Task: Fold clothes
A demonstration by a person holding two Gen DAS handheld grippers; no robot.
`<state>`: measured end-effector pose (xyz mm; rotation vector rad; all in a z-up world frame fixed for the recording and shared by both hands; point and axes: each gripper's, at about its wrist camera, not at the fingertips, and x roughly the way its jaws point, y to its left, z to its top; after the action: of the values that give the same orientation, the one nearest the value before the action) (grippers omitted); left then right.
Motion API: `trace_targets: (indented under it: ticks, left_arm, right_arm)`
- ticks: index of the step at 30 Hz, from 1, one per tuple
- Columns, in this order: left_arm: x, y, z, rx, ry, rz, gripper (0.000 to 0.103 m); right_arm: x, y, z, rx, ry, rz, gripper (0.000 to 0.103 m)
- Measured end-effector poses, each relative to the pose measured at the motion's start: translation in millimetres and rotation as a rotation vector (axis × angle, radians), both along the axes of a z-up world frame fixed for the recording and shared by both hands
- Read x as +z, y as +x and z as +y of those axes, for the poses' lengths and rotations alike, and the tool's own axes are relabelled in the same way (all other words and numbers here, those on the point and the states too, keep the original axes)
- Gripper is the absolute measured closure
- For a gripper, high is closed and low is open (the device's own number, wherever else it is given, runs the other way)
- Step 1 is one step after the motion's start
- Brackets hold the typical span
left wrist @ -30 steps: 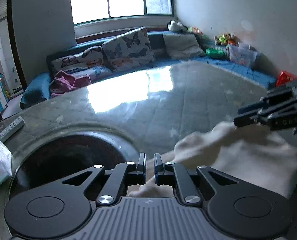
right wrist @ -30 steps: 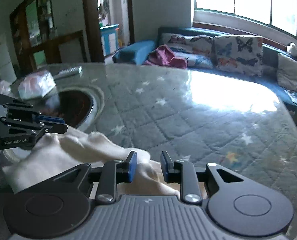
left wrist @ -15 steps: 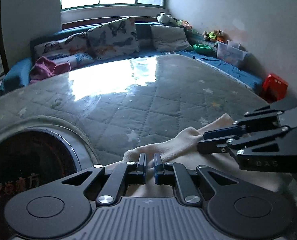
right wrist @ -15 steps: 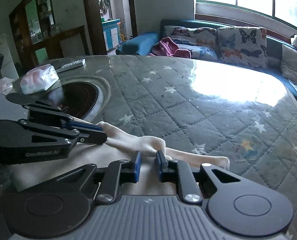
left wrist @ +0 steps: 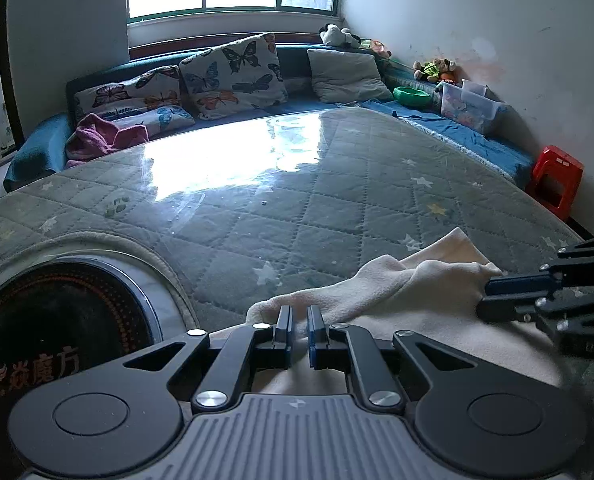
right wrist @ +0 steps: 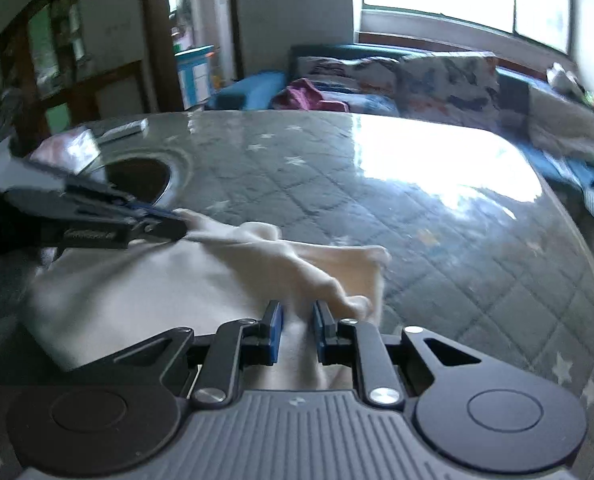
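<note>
Garment: cream, soft fleece-like cloth (left wrist: 429, 316), lying at the near edge of the worktop, at 5 o'clock in the left wrist view and 7 to 6 o'clock in the right wrist view.
Support: grey-green quilted worktop with star print under a glossy cover (left wrist: 297, 208), with a round dark inset (left wrist: 57, 312) at 8 o'clock of the left wrist view.
Left gripper (left wrist: 299, 330): clenched on a raised ridge of the cream cloth, blue pads nearly together with fabric between them.
Right gripper (right wrist: 297, 330): jaws set slightly wider, cloth lying between the pads; likely pinching a bunched edge, though blur makes the contact hard to confirm.
Fold state: far edge gathered into a humped, wrinkled ridge between the two grippers; broad flat panel spread beneath and toward the camera; one corner point (left wrist: 459, 240) lying free on the worktop at 3 o'clock.
Progress (judged): early to middle; one fold apparently in hand, edges not yet aligned, no compact rectangle formed.
Remaining (judged): laying the held edge down, smoothing, further folds.
Background: butterfly-print cushions (left wrist: 233, 74) at 12 o'clock, well apart from the cloth.
</note>
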<state>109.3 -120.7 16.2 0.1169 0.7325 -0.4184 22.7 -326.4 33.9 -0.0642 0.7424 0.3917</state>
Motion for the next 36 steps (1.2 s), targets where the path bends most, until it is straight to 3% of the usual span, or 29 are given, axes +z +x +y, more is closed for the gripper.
trace_targets:
  ticks: [8,13,18,27,36]
  left_arm:
    - [-1,-1,-4,0.010,0.017,-0.010,0.094]
    - [-1,-1,-5,0.012,0.017,-0.009,0.093]
    - [-1,0,-4,0.013,0.013,-0.008,0.093]
    - [-1,-1,-3,0.016,0.011,-0.015,0.093]
    - [-1,-3,-11,0.019,0.049,-0.037,0.093]
  right_arm:
    - [15,11,5,0.004,0.055,-0.044,0.088]
    - [3,35,21,-0.001,0.028,-0.016,0.092]
    - [-2,38,8,-0.049,0.017,-0.008,0.092]
    - [23,-12,-9,0.000,0.010,-0.047,0.092]
    - [9,-64,-2,0.036,-0.050,-0.057,0.092]
